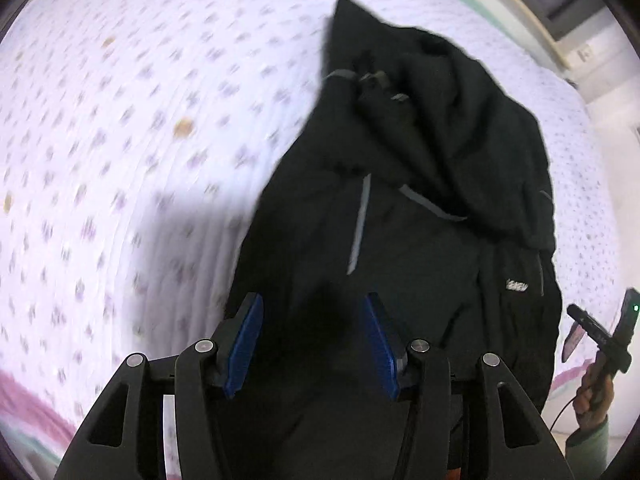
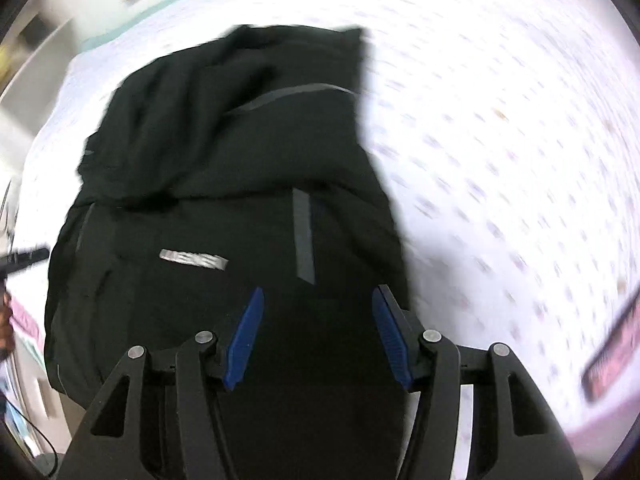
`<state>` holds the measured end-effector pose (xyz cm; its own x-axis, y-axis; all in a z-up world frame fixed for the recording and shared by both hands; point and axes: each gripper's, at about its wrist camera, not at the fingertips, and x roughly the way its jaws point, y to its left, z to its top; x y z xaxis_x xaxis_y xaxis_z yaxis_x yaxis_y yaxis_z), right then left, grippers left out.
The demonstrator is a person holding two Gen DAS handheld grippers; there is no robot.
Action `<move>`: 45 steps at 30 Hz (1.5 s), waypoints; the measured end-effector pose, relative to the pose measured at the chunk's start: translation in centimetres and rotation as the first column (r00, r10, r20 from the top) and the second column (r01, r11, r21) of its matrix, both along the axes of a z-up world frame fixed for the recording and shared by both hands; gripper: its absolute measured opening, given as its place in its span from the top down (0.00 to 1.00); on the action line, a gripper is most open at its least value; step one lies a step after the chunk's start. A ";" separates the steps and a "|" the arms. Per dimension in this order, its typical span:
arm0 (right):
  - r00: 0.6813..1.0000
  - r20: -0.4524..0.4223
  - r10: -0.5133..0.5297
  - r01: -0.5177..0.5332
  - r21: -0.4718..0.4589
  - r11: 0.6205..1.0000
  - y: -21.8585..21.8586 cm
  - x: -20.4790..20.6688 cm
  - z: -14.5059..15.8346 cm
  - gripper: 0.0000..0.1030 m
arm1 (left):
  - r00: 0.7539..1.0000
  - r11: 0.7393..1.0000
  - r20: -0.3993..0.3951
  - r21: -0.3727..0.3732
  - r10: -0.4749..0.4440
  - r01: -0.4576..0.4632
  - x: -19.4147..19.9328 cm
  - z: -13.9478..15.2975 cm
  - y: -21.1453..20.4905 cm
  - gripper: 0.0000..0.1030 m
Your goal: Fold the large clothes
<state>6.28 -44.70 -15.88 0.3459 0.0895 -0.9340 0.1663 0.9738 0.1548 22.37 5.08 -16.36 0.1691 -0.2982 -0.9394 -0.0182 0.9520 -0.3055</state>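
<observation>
A black jacket (image 1: 400,184) with grey reflective strips and a small silver logo lies bunched on a white bedspread (image 1: 120,140) dotted with purple. Its hood end is crumpled at the far side. My left gripper (image 1: 313,304) hangs over the jacket's near part, and its blue pads (image 1: 244,344) stand apart with only dark cloth below them. In the right wrist view the same jacket (image 2: 224,152) fills the middle. My right gripper (image 2: 319,294) is open above the jacket, near the logo (image 2: 194,259), gripping nothing. Both views are motion-blurred.
A person's hand (image 1: 594,392) in a green sleeve holds the other tool at the right edge of the left wrist view. The bedspread has a pink border (image 2: 612,344) near the bed's edge. Bare bedspread stretches beside the jacket. A wall and a window frame (image 1: 560,8) lie beyond the bed.
</observation>
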 end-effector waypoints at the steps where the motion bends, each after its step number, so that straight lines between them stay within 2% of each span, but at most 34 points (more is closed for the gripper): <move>1: 1.000 -0.010 -0.025 0.025 0.010 1.000 -0.9 -0.7 -0.2 0.42 | 1.000 1.000 -0.011 -0.008 0.007 -0.007 -0.4 0.1 0.6 0.49; 6: 0.994 -0.056 -0.097 0.100 0.063 0.993 -3.0 -3.3 -1.7 0.40 | 0.998 0.999 -0.050 -0.029 0.030 -0.031 -1.3 -1.1 1.6 0.48; 11: 0.993 -0.060 -0.103 0.106 0.040 0.994 -1.7 -4.8 -2.0 0.40 | 0.998 0.999 -0.061 -0.026 0.017 -0.019 -2.0 -1.1 1.2 0.48; 15: 0.988 -0.068 -0.140 0.143 0.046 0.989 -3.0 -6.5 -1.8 0.40 | 0.997 0.999 -0.072 -0.050 0.013 -0.017 -2.9 -0.8 2.3 0.48; 18: 0.982 -0.089 -0.167 0.175 0.091 0.980 -4.4 -7.6 -2.7 0.40 | 0.994 0.994 -0.110 -0.112 -0.015 0.003 -3.7 -1.5 2.8 0.43; 20: 0.978 -0.118 -0.172 0.189 0.151 0.970 -5.0 -8.3 -3.8 0.40 | 0.992 0.993 -0.124 -0.120 -0.019 0.004 -4.3 -2.1 3.2 0.43; 23: 0.972 -0.155 -0.177 0.206 0.197 0.959 -4.9 -8.6 -5.3 0.40 | 0.991 0.989 -0.127 -0.142 0.028 -0.046 -4.7 -2.6 4.3 0.43; 26: 0.974 -0.162 -0.158 0.194 0.236 0.952 -4.1 -8.9 -6.2 0.40 | 0.988 0.972 -0.115 -0.201 0.098 -0.120 -4.8 -2.6 5.7 0.43; 28: 0.978 -0.161 -0.135 0.172 0.248 0.953 -3.4 -8.8 -6.5 0.40 | 0.986 0.969 -0.114 -0.203 0.119 -0.141 -4.8 -2.8 6.5 0.43; 29: 0.978 -0.166 -0.124 0.163 0.248 0.955 -3.0 -8.7 -6.6 0.42 | 0.986 0.971 -0.109 -0.188 0.128 -0.147 -4.8 -2.7 6.7 0.43; 30: 0.979 -0.170 -0.112 0.152 0.241 0.959 -2.5 -8.5 -6.8 0.50 | 0.985 0.973 -0.100 -0.173 0.138 -0.154 -5.0 -2.6 7.0 0.43; 31: 0.979 -0.172 -0.105 0.144 0.236 0.961 -2.3 -8.4 -6.8 0.53 | 0.985 0.973 -0.094 -0.164 0.146 -0.160 -5.1 -2.5 7.3 0.43; 33: 0.981 -0.168 -0.095 0.132 0.226 0.965 -1.9 -8.3 -6.7 0.55 | 0.984 0.968 -0.093 -0.187 0.151 -0.166 -5.6 -2.5 7.9 0.43; 35: 0.983 -0.166 -0.084 0.120 0.221 0.968 -1.6 -8.3 -6.6 0.56 | 0.986 0.970 -0.092 -0.188 0.141 -0.156 -5.9 -2.6 8.1 0.43; 38: 0.978 -0.188 -0.090 0.131 0.223 0.966 -1.6 -8.2 -7.2 0.56 | 0.984 0.986 -0.122 -0.092 0.130 -0.142 -6.0 -3.8 7.8 0.43; 39: 0.977 -0.191 -0.091 0.134 0.226 0.965 -1.6 -8.1 -7.3 0.56 | 0.985 0.986 -0.119 -0.094 0.124 -0.135 -6.2 -4.1 7.8 0.43; 44: 0.978 -0.202 -0.053 0.102 0.241 0.965 -1.2 -7.7 -7.6 0.53 | 0.983 0.983 -0.186 -0.183 -0.009 -0.026 -6.7 -5.6 5.7 0.41; 45: 0.982 -0.186 -0.024 0.077 0.283 0.956 -0.8 -7.7 -7.0 0.61 | 0.982 0.971 -0.182 -0.240 -0.043 -0.002 -6.8 -5.1 5.2 0.41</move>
